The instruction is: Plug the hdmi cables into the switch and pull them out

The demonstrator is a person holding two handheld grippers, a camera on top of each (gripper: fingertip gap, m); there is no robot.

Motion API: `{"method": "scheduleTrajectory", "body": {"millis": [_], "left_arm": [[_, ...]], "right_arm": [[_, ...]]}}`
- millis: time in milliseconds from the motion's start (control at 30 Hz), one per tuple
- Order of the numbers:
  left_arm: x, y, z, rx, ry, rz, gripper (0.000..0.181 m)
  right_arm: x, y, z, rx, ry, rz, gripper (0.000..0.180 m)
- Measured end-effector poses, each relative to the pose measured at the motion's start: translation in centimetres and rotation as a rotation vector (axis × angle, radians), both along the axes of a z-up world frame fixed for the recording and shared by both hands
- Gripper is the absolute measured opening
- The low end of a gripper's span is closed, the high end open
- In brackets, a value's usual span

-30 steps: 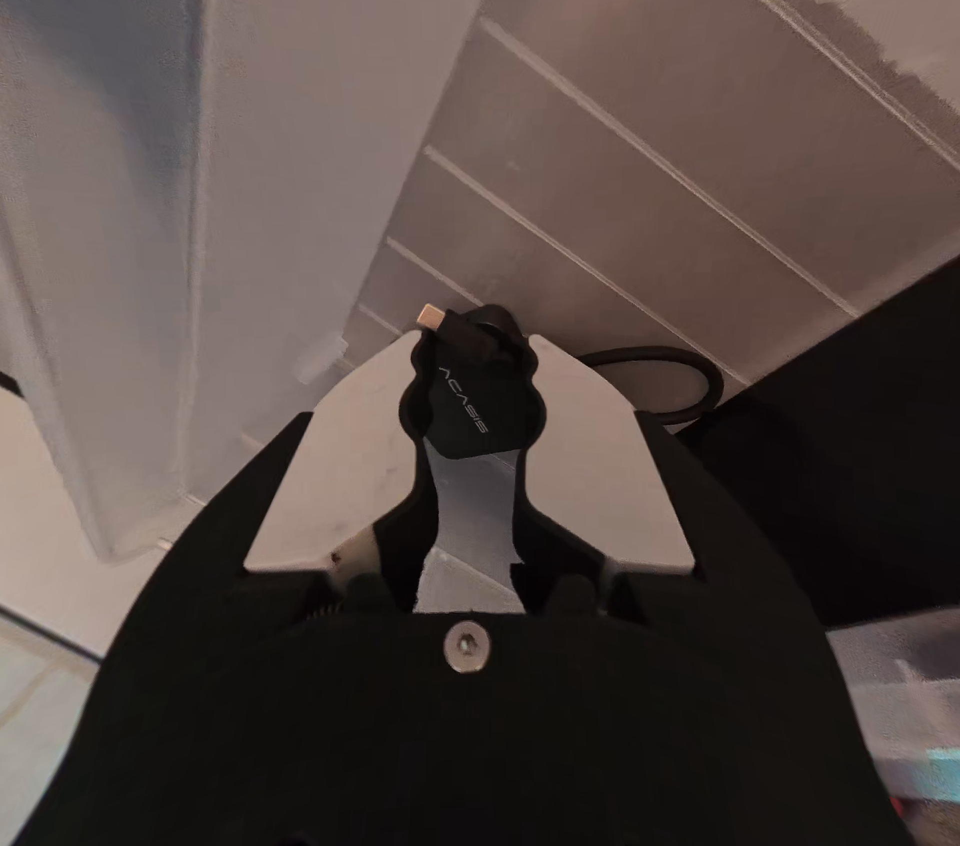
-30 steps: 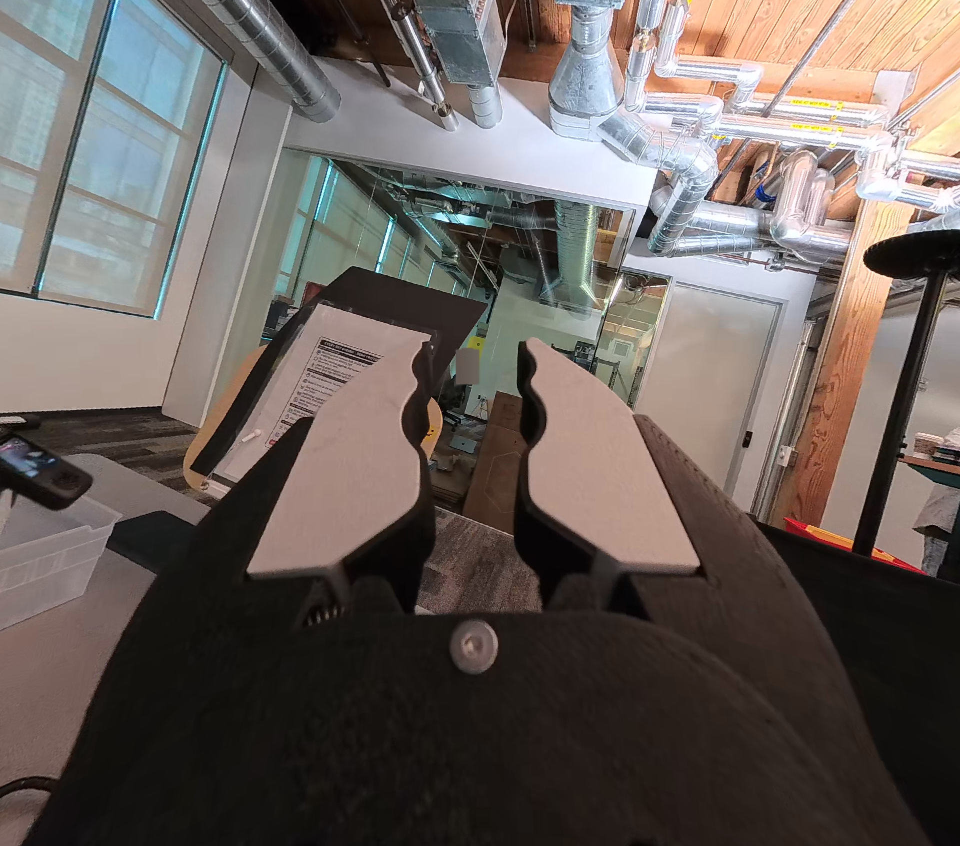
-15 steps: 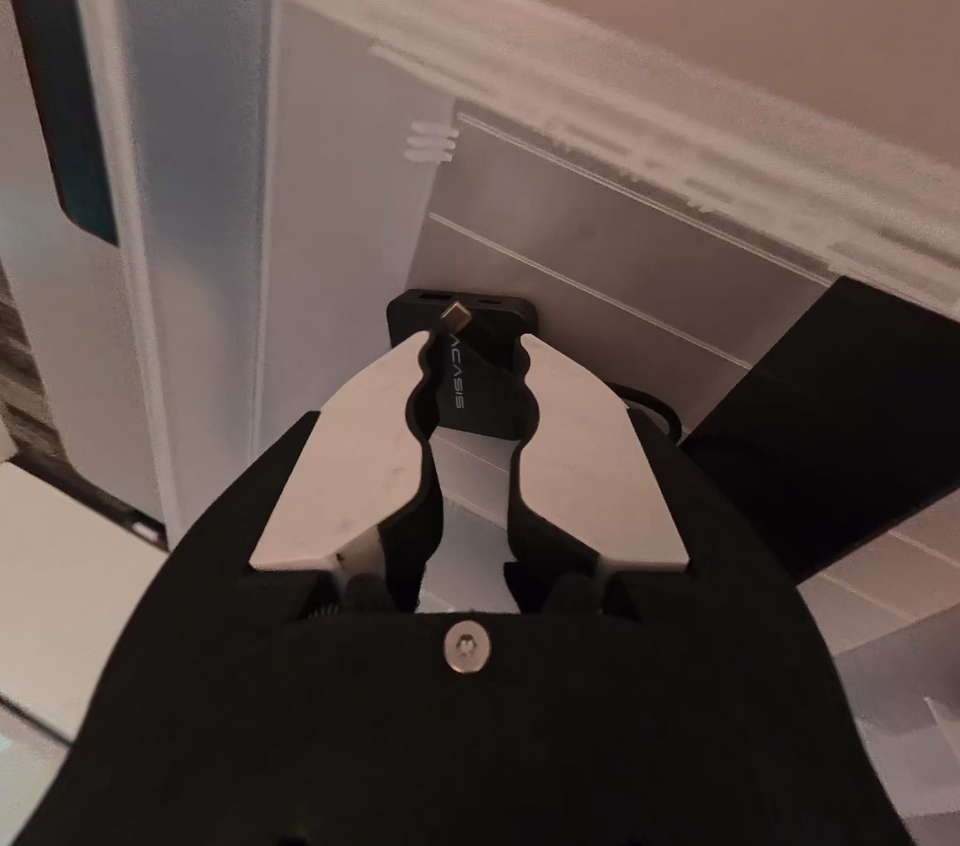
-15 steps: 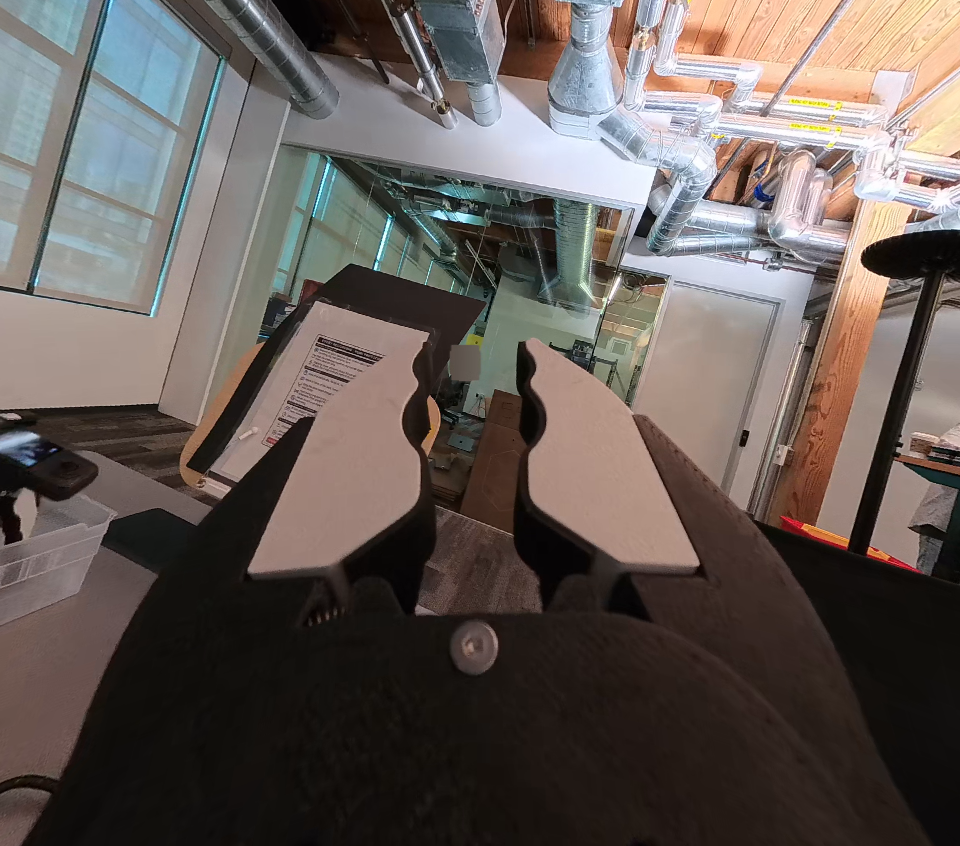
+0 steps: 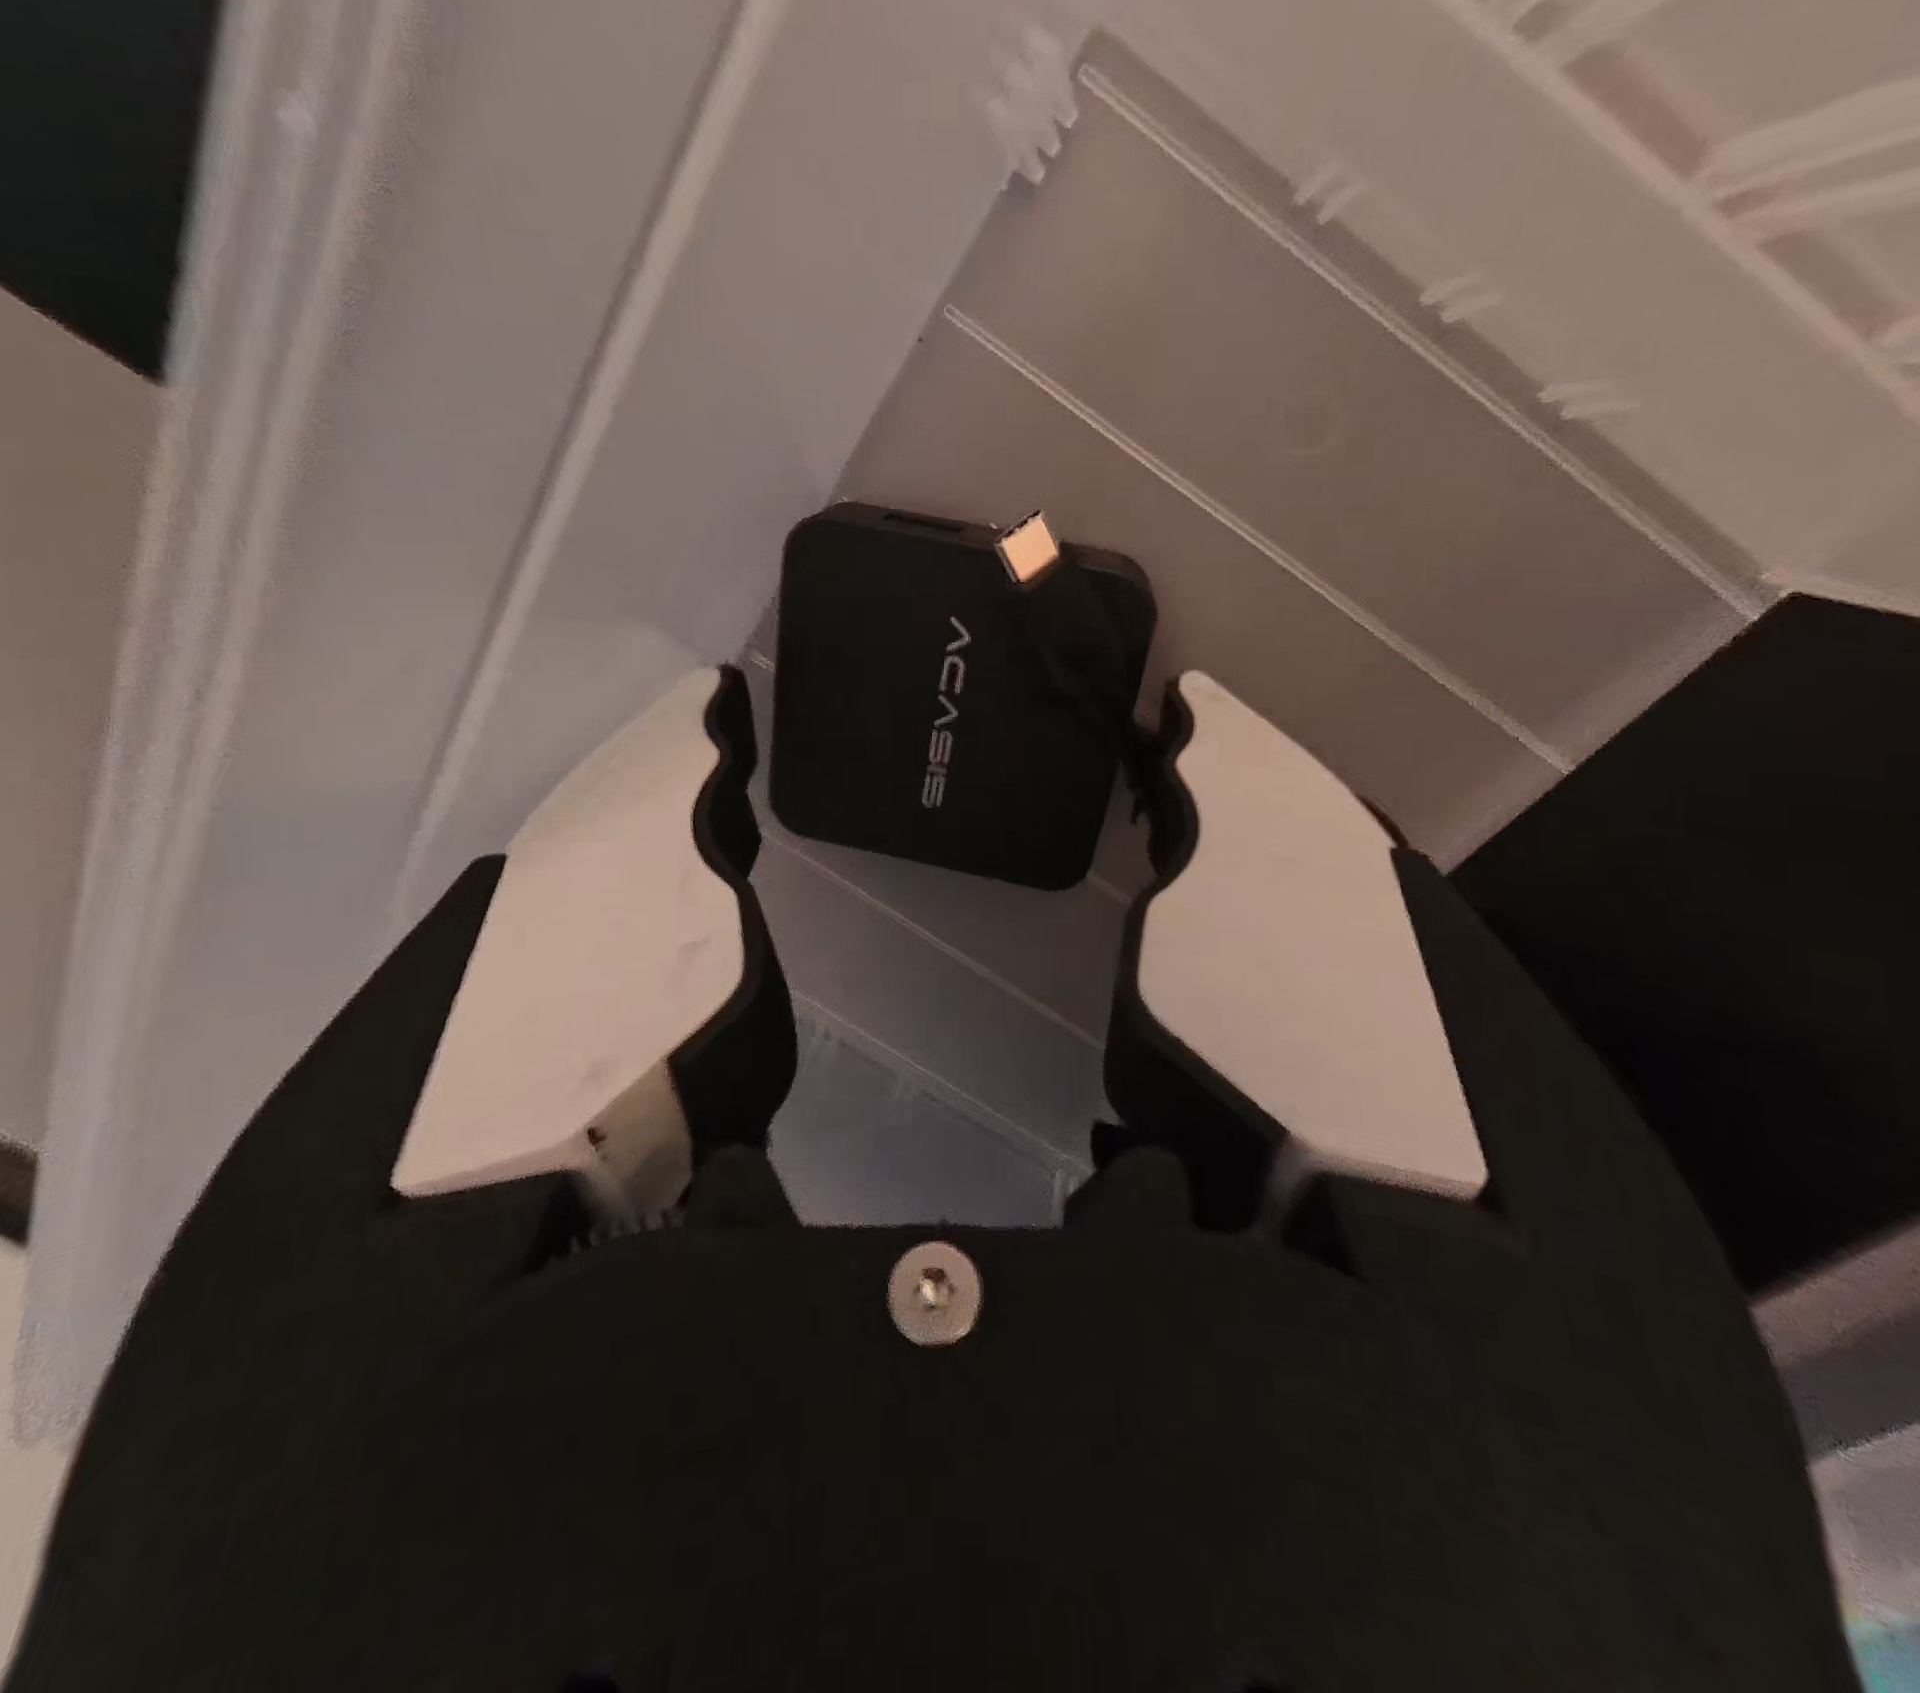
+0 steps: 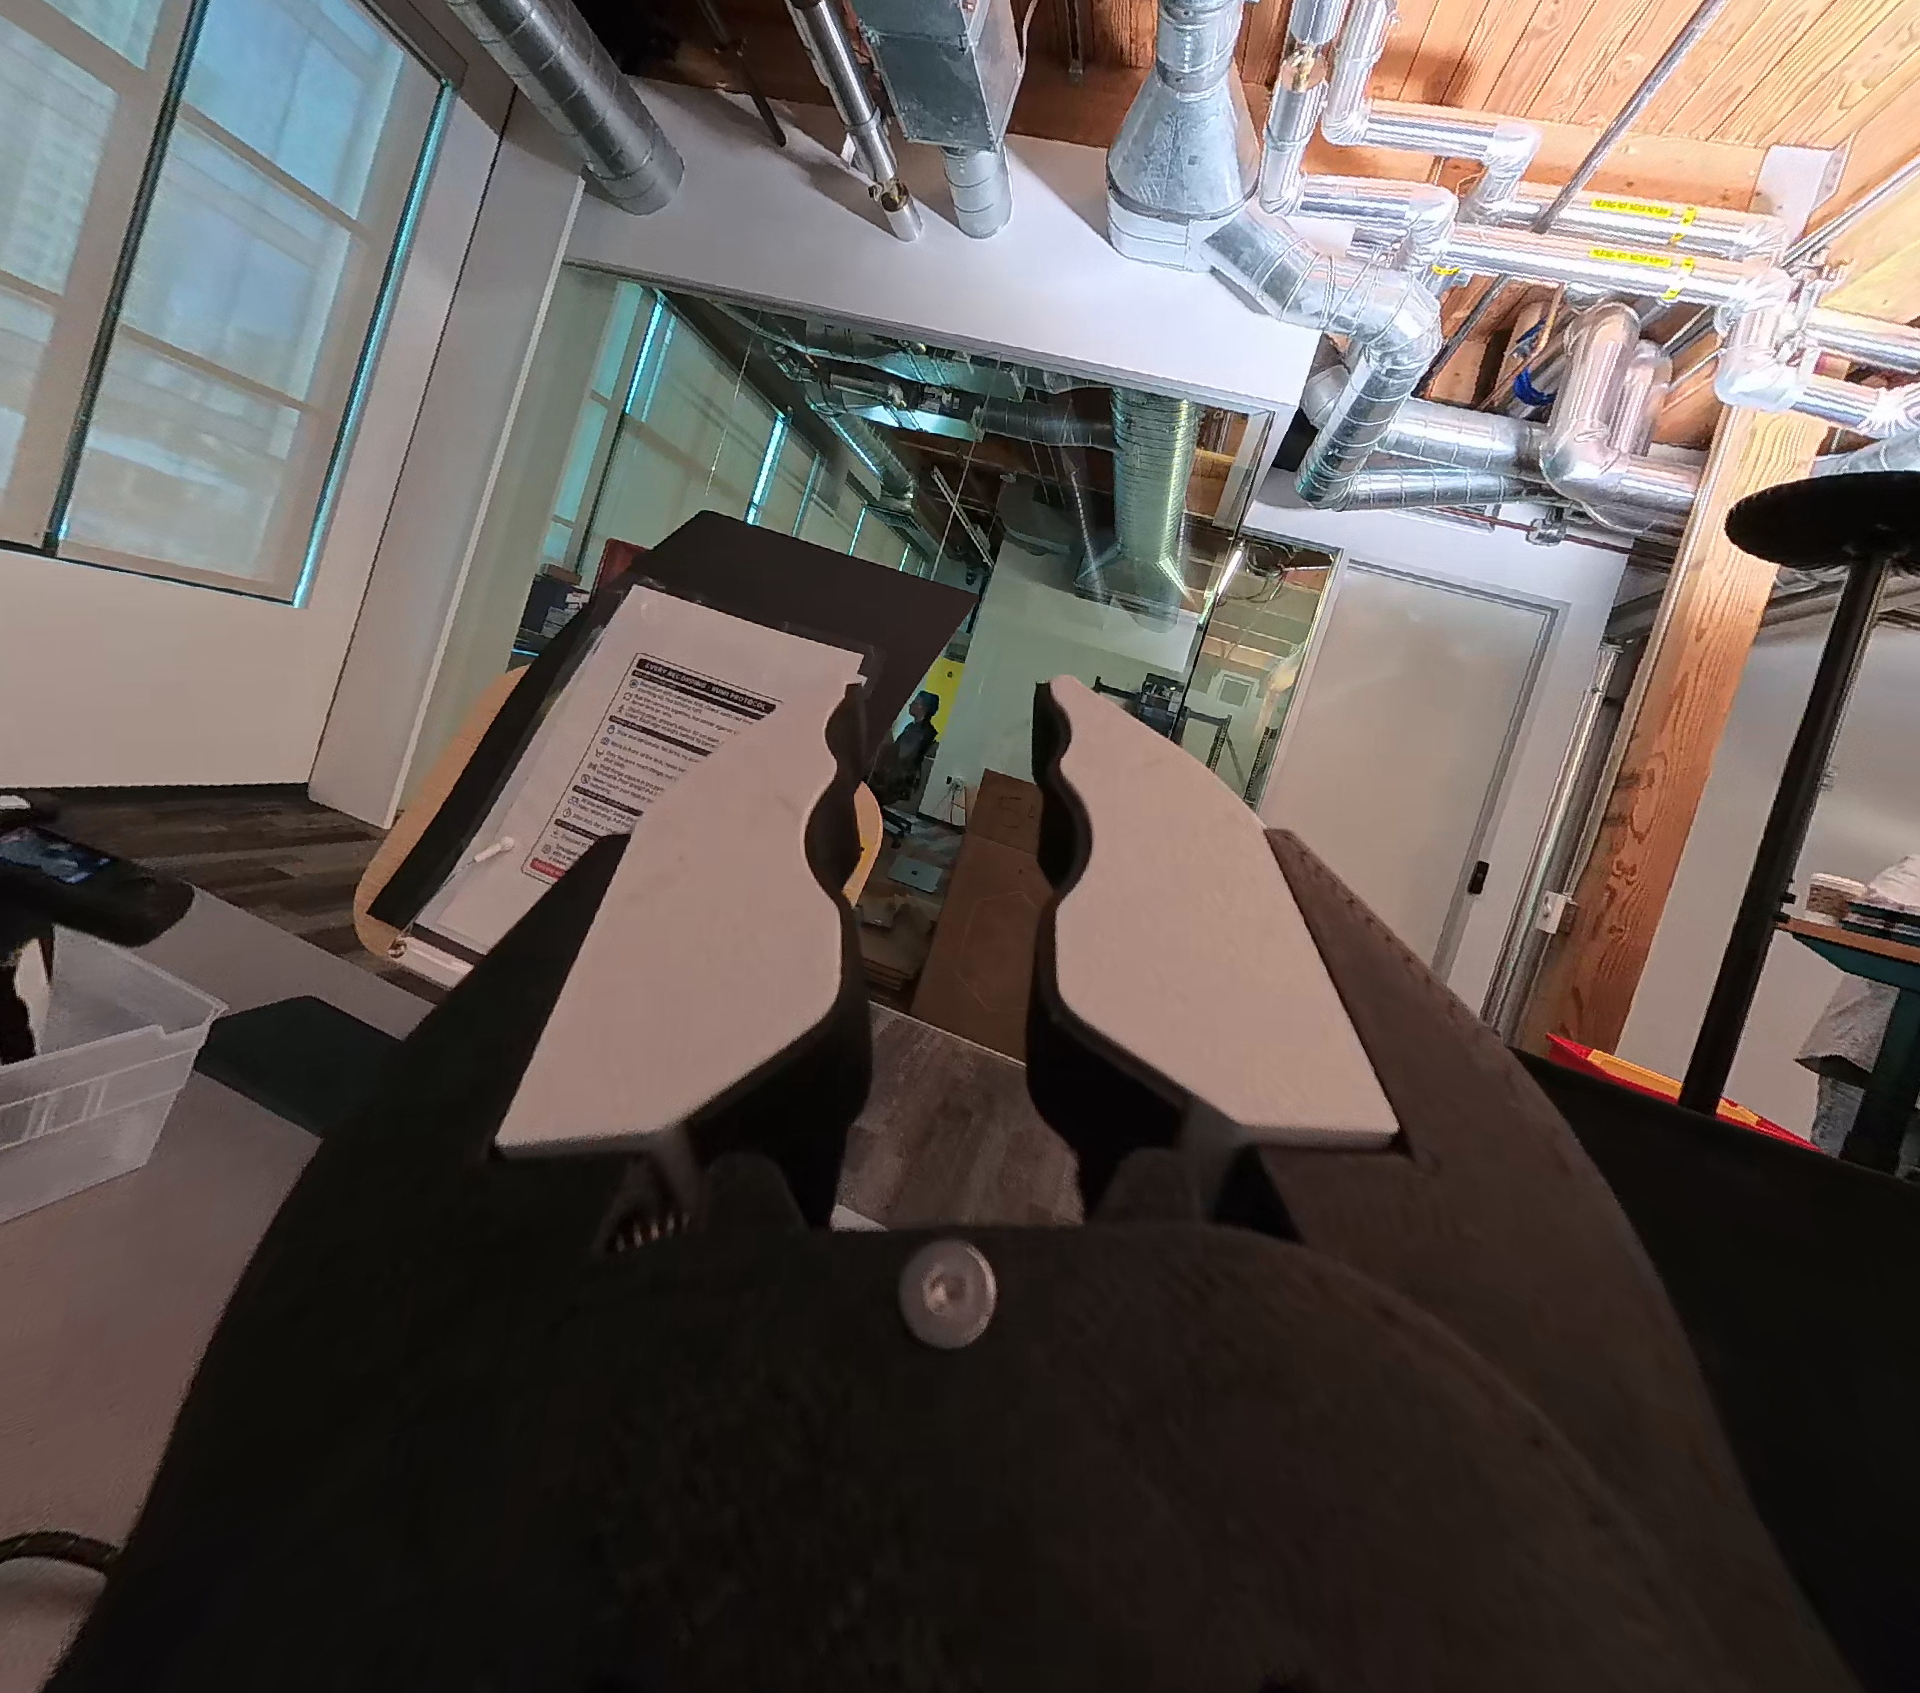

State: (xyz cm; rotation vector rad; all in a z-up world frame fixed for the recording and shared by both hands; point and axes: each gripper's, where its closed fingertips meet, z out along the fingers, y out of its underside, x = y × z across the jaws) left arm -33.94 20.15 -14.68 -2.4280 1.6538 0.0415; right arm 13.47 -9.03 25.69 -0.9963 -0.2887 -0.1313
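The switch [image 5: 935, 708] is a flat black square box lying in a corner of a clear plastic bin [image 5: 1299, 396]. Its short black cable with a metal plug [image 5: 1029, 552] rests across its top. My left gripper [image 5: 951, 687] is open, its jaws spread wide to either side of the switch's near half without clamping it. My right gripper [image 6: 945, 708] is open and empty, tilted up toward the room above the grey table [image 6: 125, 1311].
In the right wrist view the clear bin [image 6: 94, 1082] stands at the table's left, with a small black camera [image 6: 62, 874] over it. A black cable loop [image 6: 42, 1550] lies at the lower left. A black mat [image 5: 1714, 916] lies right of the bin.
My left gripper has opened and let go of the switch, which now lies flat in the bin's corner. The right gripper has barely moved.
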Motion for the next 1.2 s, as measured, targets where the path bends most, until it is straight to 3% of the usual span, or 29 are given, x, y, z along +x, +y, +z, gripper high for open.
{"method": "scheduleTrajectory", "body": {"millis": [500, 733, 933, 1100, 1200], "left_arm": [[0.3, 0.1, 1.0, 0.009, -0.063, -0.020, 0.066], [2.9, -0.9, 8.8, 0.177, -0.371, -0.057, 0.066], [8.2, -7.4, 16.8, 0.198, -0.698, -0.256, 0.066], [12.6, -13.1, 19.5, 0.185, -0.791, -0.429, 0.066], [14.8, -13.9, 19.7, 0.169, -0.790, -0.361, 0.066]], "right_arm": [[-0.1, 0.5, -0.2, -0.012, -0.009, -0.001, 0.031], [-0.5, 0.4, -0.2, -0.008, -0.009, 0.017, 0.031], [-2.3, 1.1, -0.5, -0.025, -0.043, 0.049, 0.031], [-4.7, 2.6, -1.5, -0.066, -0.115, 0.068, 0.031], [-6.8, 3.8, -2.8, -0.126, -0.165, 0.134, 0.031]]}}
